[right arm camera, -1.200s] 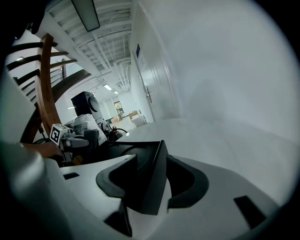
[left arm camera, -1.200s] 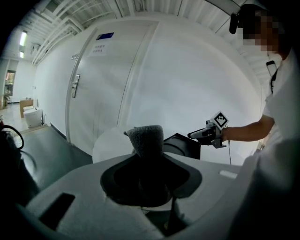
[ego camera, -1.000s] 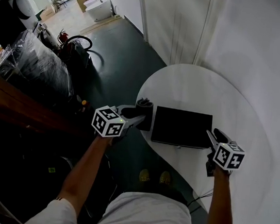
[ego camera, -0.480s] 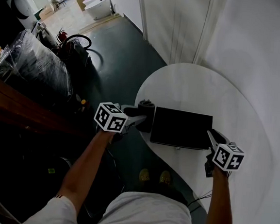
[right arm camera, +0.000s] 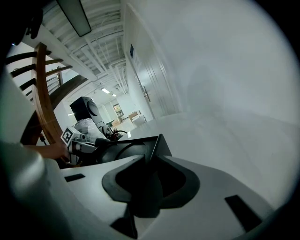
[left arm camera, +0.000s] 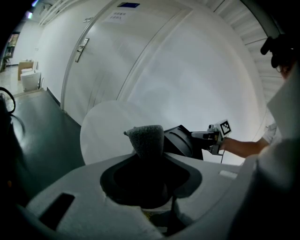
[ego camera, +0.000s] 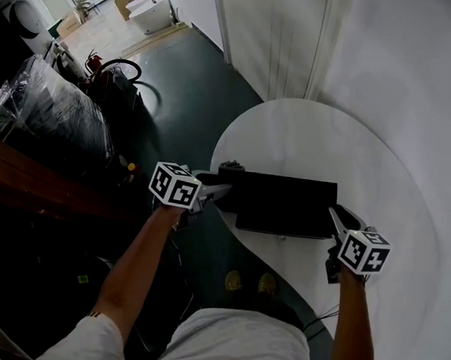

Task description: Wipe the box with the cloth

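Observation:
A flat black box [ego camera: 286, 206] lies on the round white table [ego camera: 308, 135] near its front edge. My left gripper [ego camera: 225, 188] is at the box's left end, shut on a dark grey cloth [ego camera: 229, 169] that sticks up from its jaws. In the left gripper view the cloth [left arm camera: 146, 138] stands between the jaws, just in front of the box [left arm camera: 183, 140]. My right gripper [ego camera: 335, 218] is at the box's right end. In the right gripper view its jaws [right arm camera: 149, 161] are pressed on the box's thin edge [right arm camera: 157, 143].
Left of the table the dark floor [ego camera: 187, 78] drops away, with plastic-wrapped black equipment [ego camera: 51, 113] and a wooden rail [ego camera: 22, 173] beyond. A white wall and door [ego camera: 270, 30] stand behind the table. My shoes [ego camera: 248, 282] show below the table's edge.
The right gripper's jaws have come together on the box's right edge. The left gripper with the cloth has sunk a little towards the box's left end.

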{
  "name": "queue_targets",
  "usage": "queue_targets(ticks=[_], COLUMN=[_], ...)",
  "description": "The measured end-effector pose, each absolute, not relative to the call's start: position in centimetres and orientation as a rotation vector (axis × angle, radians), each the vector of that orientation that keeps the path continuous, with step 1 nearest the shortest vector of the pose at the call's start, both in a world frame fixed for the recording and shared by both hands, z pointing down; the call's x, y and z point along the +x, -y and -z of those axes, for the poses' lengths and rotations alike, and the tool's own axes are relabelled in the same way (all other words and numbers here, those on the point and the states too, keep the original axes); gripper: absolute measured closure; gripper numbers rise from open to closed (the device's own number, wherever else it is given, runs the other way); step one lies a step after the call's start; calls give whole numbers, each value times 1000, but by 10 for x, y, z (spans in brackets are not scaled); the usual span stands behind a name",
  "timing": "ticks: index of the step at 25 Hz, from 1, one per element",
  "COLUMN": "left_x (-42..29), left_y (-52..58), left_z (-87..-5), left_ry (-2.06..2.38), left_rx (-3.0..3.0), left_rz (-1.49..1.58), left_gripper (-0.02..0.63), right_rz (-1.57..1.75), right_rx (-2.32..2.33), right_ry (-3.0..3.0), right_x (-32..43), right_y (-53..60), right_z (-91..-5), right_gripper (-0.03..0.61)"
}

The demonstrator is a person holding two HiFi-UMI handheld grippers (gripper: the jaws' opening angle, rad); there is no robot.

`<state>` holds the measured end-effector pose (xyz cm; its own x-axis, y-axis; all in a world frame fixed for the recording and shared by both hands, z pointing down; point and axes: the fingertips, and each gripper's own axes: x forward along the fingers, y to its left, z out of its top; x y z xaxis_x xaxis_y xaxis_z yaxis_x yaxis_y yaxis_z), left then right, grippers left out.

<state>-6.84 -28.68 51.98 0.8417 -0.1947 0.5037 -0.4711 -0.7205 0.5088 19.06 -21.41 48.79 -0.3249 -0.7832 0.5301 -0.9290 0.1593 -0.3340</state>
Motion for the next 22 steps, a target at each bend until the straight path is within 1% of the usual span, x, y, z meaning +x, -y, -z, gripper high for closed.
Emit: queue_targets(ticks=[8,22], left_x=[-65,-69], left_y=[274,217], left_z=[-516,-509], left_ry=[489,503], left_rx=[2377,2389], left_rz=[-537,-520], left_gripper=[489,489], right_rz=[-910,-893], right_rx=[1675,1672], right_ry=[2206,2210], right_x=[190,190], right_y=[214,213], right_z=[-488,-488], right_gripper=[492,492])
